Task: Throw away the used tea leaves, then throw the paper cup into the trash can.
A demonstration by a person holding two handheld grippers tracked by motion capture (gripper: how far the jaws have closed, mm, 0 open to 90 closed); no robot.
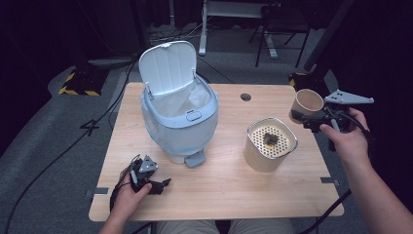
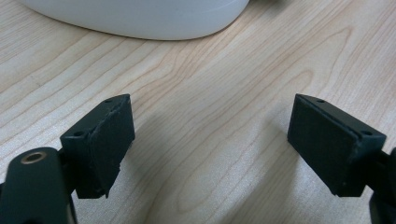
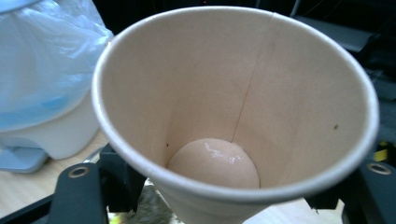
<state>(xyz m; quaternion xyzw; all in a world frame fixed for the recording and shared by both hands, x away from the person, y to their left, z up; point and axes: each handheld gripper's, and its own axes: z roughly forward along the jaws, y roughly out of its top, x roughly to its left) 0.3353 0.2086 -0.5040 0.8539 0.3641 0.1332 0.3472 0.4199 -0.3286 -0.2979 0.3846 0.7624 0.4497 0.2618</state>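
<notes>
pedal bin (image 1: 180, 119) stood lid-up, bag-lined, on wooden worktop (image 1: 224, 195) | perforated-top canister (image 1: 271, 144) to its right | right gripper (image 1: 311, 117) held tilted paper cup (image 1: 307, 103) at right edge | left gripper (image 1: 158, 185) rested near front-left

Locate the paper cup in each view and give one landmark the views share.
High view: paper cup at far right, off the table's edge, held in the right gripper.
Left gripper view: not in it.
Right gripper view: paper cup central, mouth toward camera, tilted.
Shared landmark: the bin, its base and bag.
</notes>
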